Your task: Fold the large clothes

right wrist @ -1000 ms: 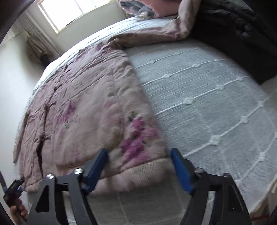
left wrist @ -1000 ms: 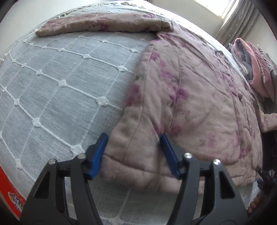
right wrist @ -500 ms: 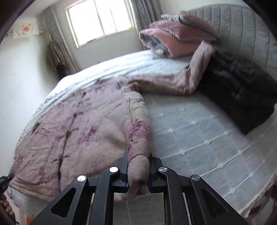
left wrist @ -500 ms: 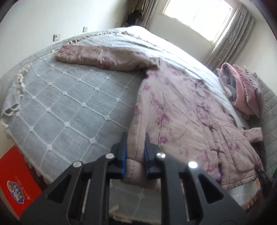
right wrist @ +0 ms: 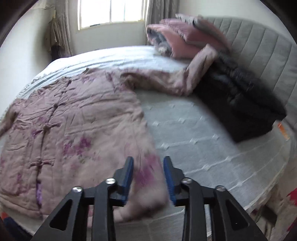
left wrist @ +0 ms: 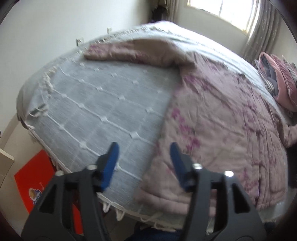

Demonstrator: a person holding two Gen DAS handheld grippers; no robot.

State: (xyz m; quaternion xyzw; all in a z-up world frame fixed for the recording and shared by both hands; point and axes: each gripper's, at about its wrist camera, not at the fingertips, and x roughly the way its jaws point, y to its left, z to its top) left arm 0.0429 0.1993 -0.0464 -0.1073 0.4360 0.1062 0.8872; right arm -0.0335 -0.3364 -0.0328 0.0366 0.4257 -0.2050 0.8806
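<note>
A large pink quilted coat with purple flowers point(left wrist: 219, 118) lies spread flat on a grey bedspread point(left wrist: 104, 103), its front with knot buttons up, also in the right wrist view point(right wrist: 74, 129). My left gripper point(left wrist: 143, 157) is open above the coat's hem corner, holding nothing. My right gripper point(right wrist: 148, 172) is open, its blue fingers apart on either side of the other hem corner, which lies loose between them. One sleeve point(left wrist: 133, 52) stretches to the far left, the other point(right wrist: 187, 77) toward the headboard.
Folded pink and grey bedding point(right wrist: 178, 40) and a black garment point(right wrist: 241, 103) lie by the grey padded headboard point(right wrist: 265, 55). A red box point(left wrist: 35, 183) stands on the floor by the bed's edge. A window point(right wrist: 111, 11) is behind the bed.
Both grippers closed on the coat's hem corners and pulled back, then opened and let go. The views are now higher and farther from the bed.
</note>
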